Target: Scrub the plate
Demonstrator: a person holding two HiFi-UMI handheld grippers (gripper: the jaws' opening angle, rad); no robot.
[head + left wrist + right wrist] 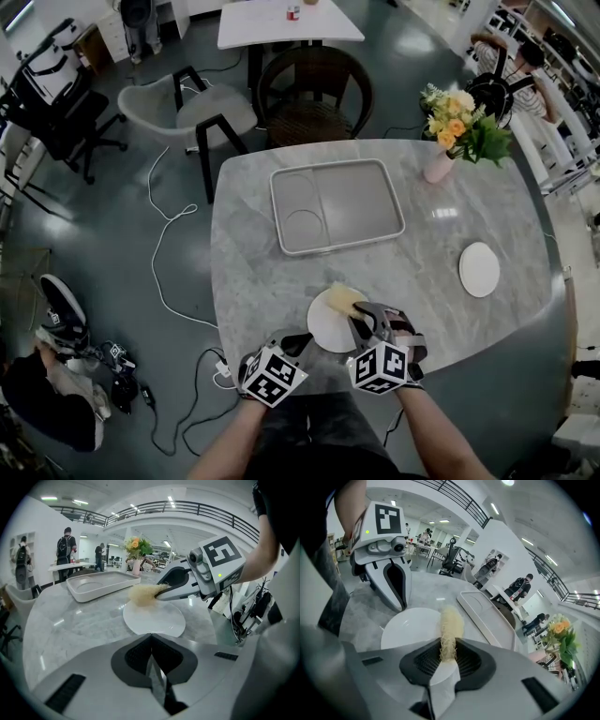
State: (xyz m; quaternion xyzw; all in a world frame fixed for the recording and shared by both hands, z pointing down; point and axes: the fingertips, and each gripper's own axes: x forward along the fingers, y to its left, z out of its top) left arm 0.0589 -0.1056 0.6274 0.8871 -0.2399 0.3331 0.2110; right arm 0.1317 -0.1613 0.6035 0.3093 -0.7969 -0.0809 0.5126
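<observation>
A white plate (328, 323) lies flat near the front edge of the marble table (253, 272). My right gripper (359, 319) is shut on a yellow fibrous scrubber (344, 298), which rests on the plate's far right part. In the right gripper view the scrubber (451, 625) sticks out of the shut jaws (449, 645) over the plate (410, 627). My left gripper (298, 340) is shut with nothing between its jaws, its tips at the plate's near left rim. In the left gripper view the plate (154, 618) lies just ahead of the tips (151, 639), with the scrubber (143, 594) beyond.
A grey tray (337, 206) with round hollows sits mid-table behind the plate. A smaller white plate (479, 269) lies at the right. A vase of flowers (441, 155) stands at the back right. Chairs (314, 94), cables and people surround the table.
</observation>
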